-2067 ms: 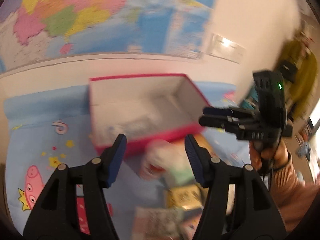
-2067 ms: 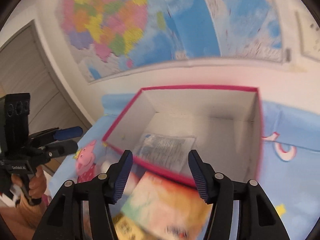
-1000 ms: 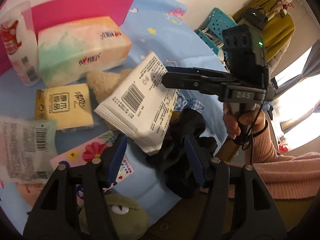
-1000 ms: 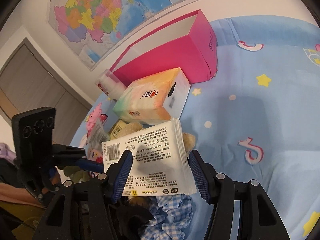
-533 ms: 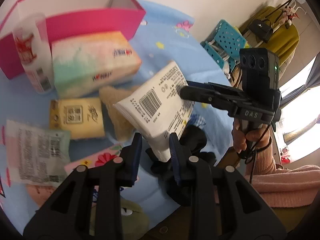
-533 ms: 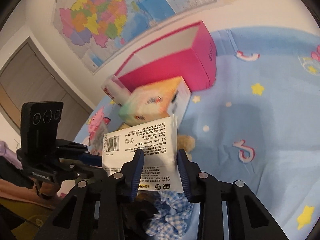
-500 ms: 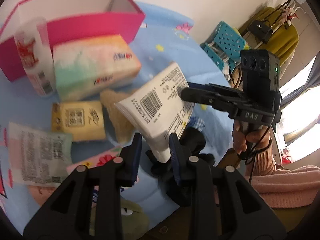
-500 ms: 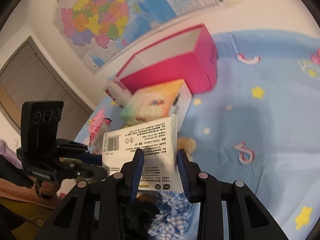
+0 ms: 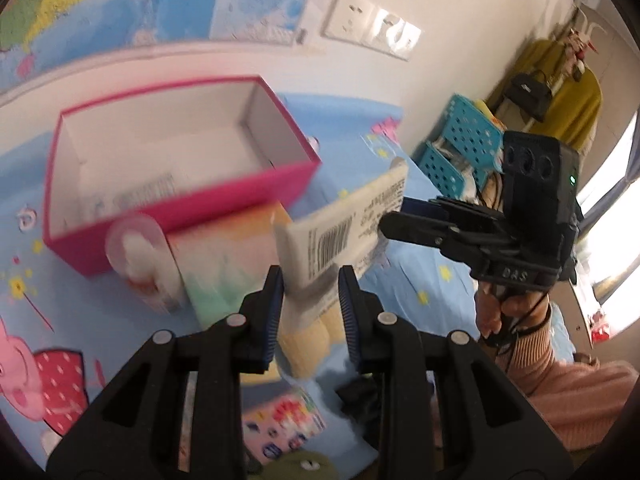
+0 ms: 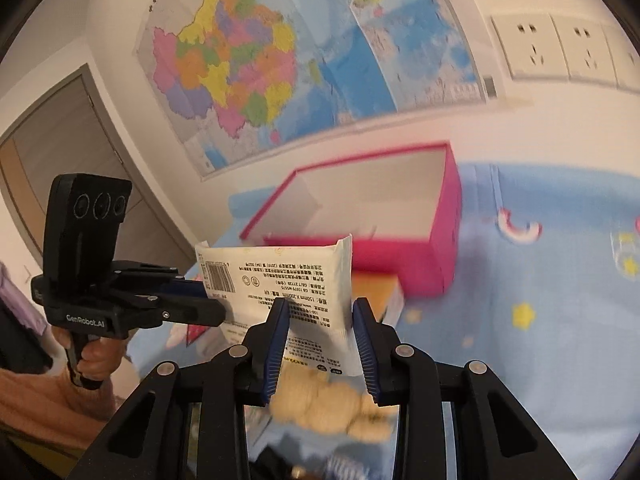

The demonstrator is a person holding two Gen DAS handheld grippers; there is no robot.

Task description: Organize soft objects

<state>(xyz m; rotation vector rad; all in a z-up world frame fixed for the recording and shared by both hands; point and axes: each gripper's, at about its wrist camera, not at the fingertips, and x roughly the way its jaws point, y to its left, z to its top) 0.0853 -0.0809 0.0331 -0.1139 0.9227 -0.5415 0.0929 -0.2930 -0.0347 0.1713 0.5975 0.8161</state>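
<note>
Both the left gripper (image 9: 311, 292) and right gripper (image 10: 320, 328) clamp one white wipes pack (image 10: 280, 280), held aloft. The pink box (image 9: 180, 208) contains one flat printed packet (image 9: 136, 196); other contents indistinct.

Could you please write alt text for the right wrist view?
Both grippers, right and left, grip a white tissue pack above a blue cartoon sheet, before an open pink box and wall map.

Looks like a home, probably a kid's bedroom: a blue cartoon-print sheet (image 10: 552, 320) with a pink pig (image 9: 20, 376) on it, a big colourful wall map (image 10: 256, 60), wall sockets (image 10: 560, 46), a grey door (image 10: 60, 152), and blue plastic baskets (image 9: 464, 148) beside hanging yellow clothes (image 9: 560, 76).
</note>
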